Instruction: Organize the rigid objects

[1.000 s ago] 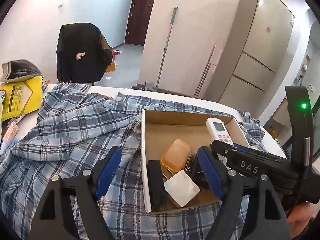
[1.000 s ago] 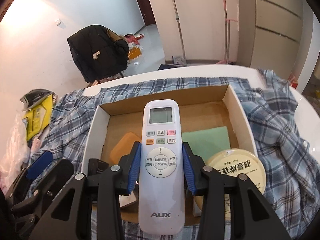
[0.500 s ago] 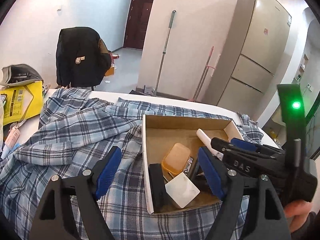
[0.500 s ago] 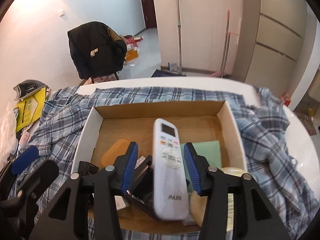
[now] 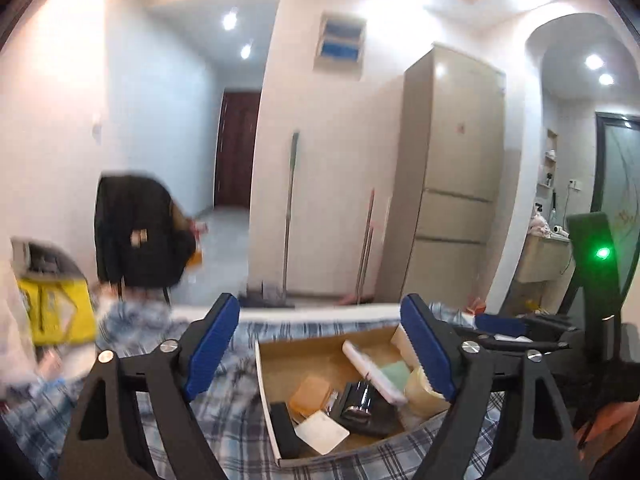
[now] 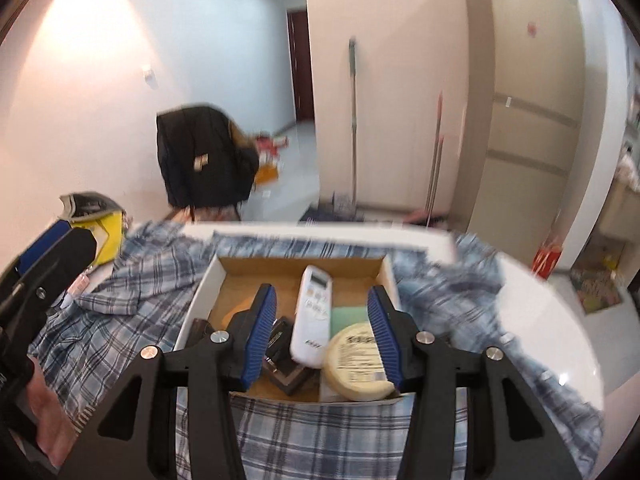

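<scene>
Remote (image 6: pixel 313 317) in box (image 6: pixel 200 300), below opening R gripper (image 6: pixel 322 334).

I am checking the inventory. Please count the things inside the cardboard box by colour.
White: 2, the remote and the square lid
Black: 2, the block and the case
Orange: 1, the box
Green: 1, the card
Cream: 1, the tin
Total: 7

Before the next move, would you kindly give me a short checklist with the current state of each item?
1. Remote released, lying in the box: ok.
2. Right gripper empty, jaws opening: ok.
3. Left gripper open and empty: ok.
4. Both grippers above the box, touching nothing: ok.
5. Round tin fully inside the box: ok.
6. Rigid items still outside the box: cannot tell, edges blurred.
</scene>
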